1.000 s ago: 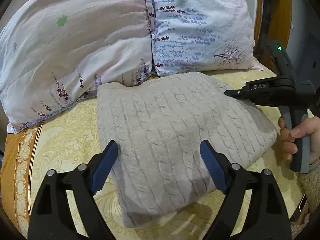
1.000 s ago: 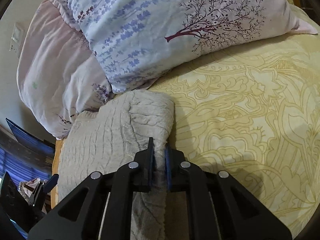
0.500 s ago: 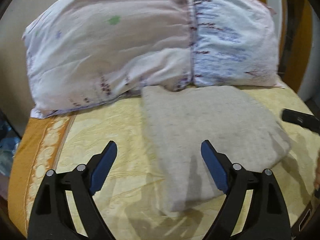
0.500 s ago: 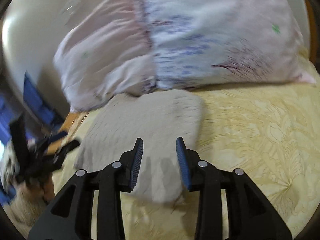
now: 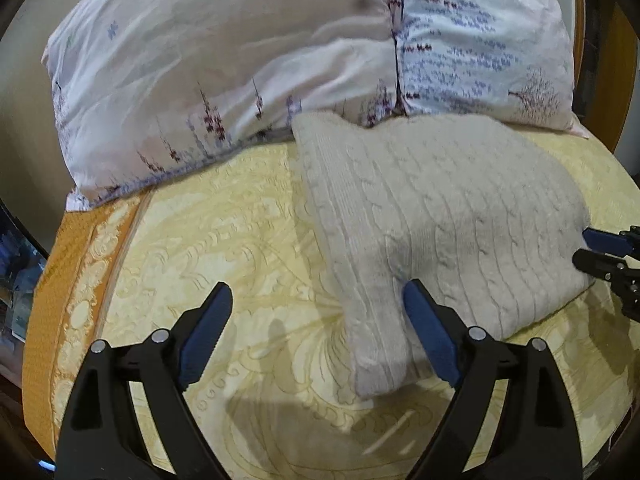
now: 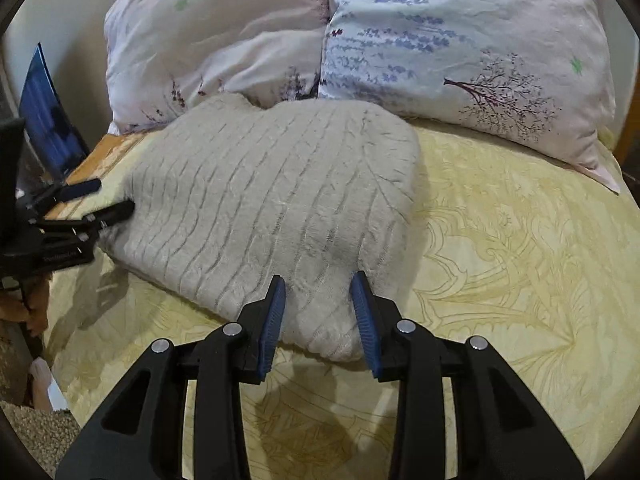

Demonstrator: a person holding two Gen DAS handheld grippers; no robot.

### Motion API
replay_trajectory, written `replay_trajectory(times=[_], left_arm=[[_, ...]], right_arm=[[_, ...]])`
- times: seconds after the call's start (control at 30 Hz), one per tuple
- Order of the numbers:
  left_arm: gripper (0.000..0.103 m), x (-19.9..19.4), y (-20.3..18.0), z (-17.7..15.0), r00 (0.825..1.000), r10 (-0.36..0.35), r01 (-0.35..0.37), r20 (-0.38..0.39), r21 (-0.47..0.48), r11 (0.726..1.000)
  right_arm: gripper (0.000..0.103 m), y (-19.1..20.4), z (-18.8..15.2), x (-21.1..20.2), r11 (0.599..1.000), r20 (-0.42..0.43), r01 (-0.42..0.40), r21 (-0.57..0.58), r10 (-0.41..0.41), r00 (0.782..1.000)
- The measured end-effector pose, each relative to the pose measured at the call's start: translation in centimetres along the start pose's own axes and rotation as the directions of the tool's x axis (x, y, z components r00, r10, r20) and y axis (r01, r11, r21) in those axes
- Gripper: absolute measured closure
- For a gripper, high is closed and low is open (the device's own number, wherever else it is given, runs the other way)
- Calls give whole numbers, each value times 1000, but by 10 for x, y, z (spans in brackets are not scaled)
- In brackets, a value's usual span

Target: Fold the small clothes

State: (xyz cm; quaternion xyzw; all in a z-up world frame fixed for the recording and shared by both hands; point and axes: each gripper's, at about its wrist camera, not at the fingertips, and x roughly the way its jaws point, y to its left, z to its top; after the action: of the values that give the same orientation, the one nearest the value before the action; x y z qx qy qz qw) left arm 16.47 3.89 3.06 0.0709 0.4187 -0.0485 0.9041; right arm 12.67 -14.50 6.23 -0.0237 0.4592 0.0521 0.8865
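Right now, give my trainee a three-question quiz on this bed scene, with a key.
1. True or false: the right gripper is clamped on the knitted sweater.
2. What lies against the far edge of the sweater? A) two pillows B) a laundry basket C) a stack of towels
3. Fill in: the sweater lies folded on a ______ bedspread.

Key
1. False: its pads stand apart, with a sweater corner between them unpressed. The left gripper is open too.
2. A: a pink pillow and a pale blue floral pillow.
3. Yellow.
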Motion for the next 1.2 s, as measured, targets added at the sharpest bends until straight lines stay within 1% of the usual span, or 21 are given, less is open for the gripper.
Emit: replay_trajectory(times=[0.13,0.2,0.27,0.3,0.33,0.4,0.43,0.47,0.5,0.57,0.63,0.73,0.83,0.87,0.97,1.07,1.2], left_arm=[[13,5,1,-5,1000,-2,1,-17,-42,999],[13,4,3,-7,1000,-17,16,-18,-67,998],[13,1,7,-8,999,-43,41,-16,-99,994],[11,-3,9,-10,999,-52,52,-2,-113,992],[9,-9,11,-13,998,-53,56,21,-125,991],[6,-18,13,-17,998,-45,52,53,-130,990],[5,-23,13,-20,997,-42,51,69,-134,990],[2,-26,13,-23,997,-36,46,75,-138,989],[2,-30,13,-26,996,-25,36,80,-144,989],[2,-36,10,-33,996,-19,33,88,-149,988],[2,-40,5,-41,996,-23,35,84,-148,988],[2,-42,-7,-50,998,-12,21,66,-126,992],[2,-40,-21,-53,997,50,-45,54,-91,995],[2,-39,-25,-54,996,66,-61,52,-79,995],[2,-37,-29,-56,998,57,-53,39,-83,995],[2,-33,-30,-57,998,59,-57,19,-93,994],[2,-26,-36,-59,998,68,-68,-10,-77,995]], right_arm=[[65,2,-4,-1,999,11,27,20,-27,1000],[64,2,-4,-1,999,19,36,37,-37,999],[56,2,-5,-8,997,40,38,66,-40,998],[45,2,-6,-12,996,53,38,75,-42,998],[27,2,-7,-18,995,76,42,87,-48,996],[12,0,-8,-31,991,127,78,105,-91,988],[12,-1,-9,-40,990,160,94,110,-111,981],[11,-2,-10,-44,988,176,104,115,-123,977],[8,-4,-10,-48,986,182,114,122,-136,974],[6,-8,-14,-52,982,182,122,144,-148,972],[1,-8,-18,-53,978,176,132,162,-160,971],[1,-2,-25,-50,976,169,150,157,-176,970],[1,7,-31,-42,970,143,191,149,-212,967],[1,9,-33,-40,971,137,187,147,-208,969],[1,14,-38,-31,973,97,173,152,-189,977],[1,18,-42,-23,972,71,179,152,-191,979],[1,26,-46,-13,971,43,192,139,-200,979]])
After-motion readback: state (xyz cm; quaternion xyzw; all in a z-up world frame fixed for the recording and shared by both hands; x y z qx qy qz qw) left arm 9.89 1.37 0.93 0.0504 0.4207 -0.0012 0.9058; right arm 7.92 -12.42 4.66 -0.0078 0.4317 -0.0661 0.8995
